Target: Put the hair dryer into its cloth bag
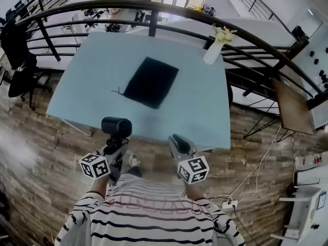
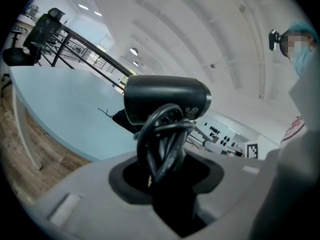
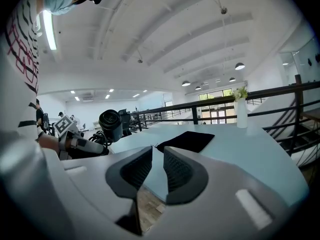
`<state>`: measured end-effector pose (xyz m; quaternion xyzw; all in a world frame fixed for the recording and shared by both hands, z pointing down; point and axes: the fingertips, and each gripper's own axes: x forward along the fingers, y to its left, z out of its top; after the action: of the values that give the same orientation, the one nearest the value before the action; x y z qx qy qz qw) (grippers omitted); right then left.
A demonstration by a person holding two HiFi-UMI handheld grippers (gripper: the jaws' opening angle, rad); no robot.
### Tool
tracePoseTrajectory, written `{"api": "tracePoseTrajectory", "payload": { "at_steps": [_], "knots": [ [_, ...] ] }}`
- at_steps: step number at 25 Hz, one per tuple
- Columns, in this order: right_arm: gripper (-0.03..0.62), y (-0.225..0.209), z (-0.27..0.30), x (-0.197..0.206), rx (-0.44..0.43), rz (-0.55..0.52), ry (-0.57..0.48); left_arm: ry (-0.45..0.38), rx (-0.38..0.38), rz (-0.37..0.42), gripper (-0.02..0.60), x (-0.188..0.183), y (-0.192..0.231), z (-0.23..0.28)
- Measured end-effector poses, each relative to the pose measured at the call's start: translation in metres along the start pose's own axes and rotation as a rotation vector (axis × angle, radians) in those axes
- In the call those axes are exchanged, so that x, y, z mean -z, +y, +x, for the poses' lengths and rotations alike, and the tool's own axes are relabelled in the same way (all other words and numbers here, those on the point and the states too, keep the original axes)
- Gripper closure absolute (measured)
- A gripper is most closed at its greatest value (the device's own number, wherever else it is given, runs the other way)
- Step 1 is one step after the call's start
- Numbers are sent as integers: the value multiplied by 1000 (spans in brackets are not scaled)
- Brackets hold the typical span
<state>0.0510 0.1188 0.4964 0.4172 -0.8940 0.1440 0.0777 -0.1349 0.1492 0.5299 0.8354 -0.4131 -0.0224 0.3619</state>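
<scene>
A black hair dryer (image 1: pixel 116 126) with its cord coiled round the handle sits between the jaws of my left gripper (image 1: pixel 117 143), which is shut on it just off the table's near edge. In the left gripper view the dryer (image 2: pixel 165 99) stands upright over the jaws of the left gripper (image 2: pixel 167 171), barrel across. The flat black cloth bag (image 1: pixel 151 82) lies mid-table, its drawstring trailing left. My right gripper (image 1: pixel 179 142) hovers beside the left at the near edge. The right gripper (image 3: pixel 158 166) is open with nothing between its pads. Ahead of it lie the bag (image 3: pixel 187 140) and the dryer (image 3: pixel 110 125).
The pale blue table (image 1: pixel 92 70) carries a white vase of flowers (image 1: pixel 214 50) at its far right corner. A black curved railing (image 1: pixel 154 6) runs behind it. A wooden side table (image 1: pixel 293 106) stands at the right and a dark office chair (image 1: pixel 20 76) at the left.
</scene>
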Motion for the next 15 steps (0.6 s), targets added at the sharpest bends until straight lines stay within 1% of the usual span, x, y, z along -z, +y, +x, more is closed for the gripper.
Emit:
{"api": "tracePoseTrajectory", "payload": {
  "at_steps": [6, 9, 15],
  "knots": [
    [478, -20, 53, -6, 1, -26, 48, 14, 6, -5, 420, -32, 31, 31],
    [466, -24, 81, -6, 3, -44, 75, 27, 5, 4, 420, -47, 50, 39],
    [464, -37, 135, -6, 22, -81, 128, 35, 14, 7, 420, -81, 86, 55]
  ]
}}
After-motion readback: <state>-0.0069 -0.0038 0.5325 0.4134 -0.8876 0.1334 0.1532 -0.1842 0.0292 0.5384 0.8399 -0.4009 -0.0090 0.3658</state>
